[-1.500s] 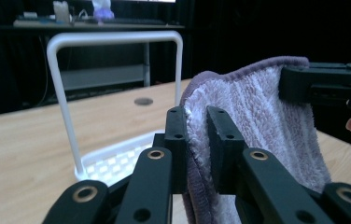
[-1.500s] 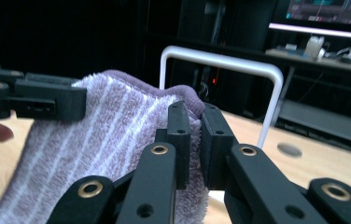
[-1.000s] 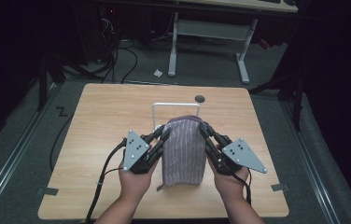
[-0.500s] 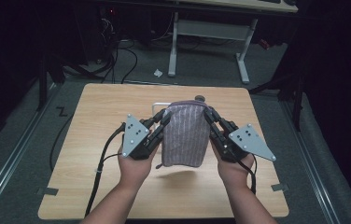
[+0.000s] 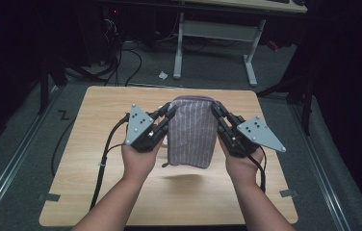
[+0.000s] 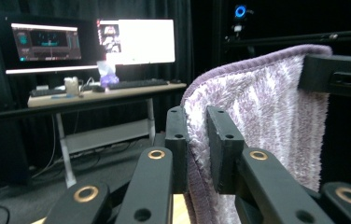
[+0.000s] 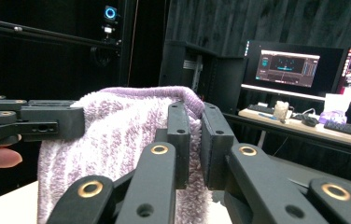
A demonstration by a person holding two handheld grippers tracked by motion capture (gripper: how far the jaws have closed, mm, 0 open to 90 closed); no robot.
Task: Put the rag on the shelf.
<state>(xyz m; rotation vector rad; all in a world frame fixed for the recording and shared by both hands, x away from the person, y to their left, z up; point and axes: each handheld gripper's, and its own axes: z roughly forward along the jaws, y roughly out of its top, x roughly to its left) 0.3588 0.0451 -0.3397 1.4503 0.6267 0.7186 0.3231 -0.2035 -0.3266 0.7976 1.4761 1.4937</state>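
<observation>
Purple striped towel (image 5: pixel 191 132) hangs folded above the table (image 5: pixel 97 159), clear of the surface. Left gripper (image 5: pixel 169 111) pinches one top corner, right gripper (image 5: pixel 216 109) the other, both clamped on the pile. Risk: uneven pull slips a corner free, since only the edge is caught.

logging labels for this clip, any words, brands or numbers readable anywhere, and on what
None can be read.
Monitor screens: windows with text, too small and blurred.
Purple towel: stripes, no label in sight.
Grey plates on the tools: dots, no writing.
</observation>
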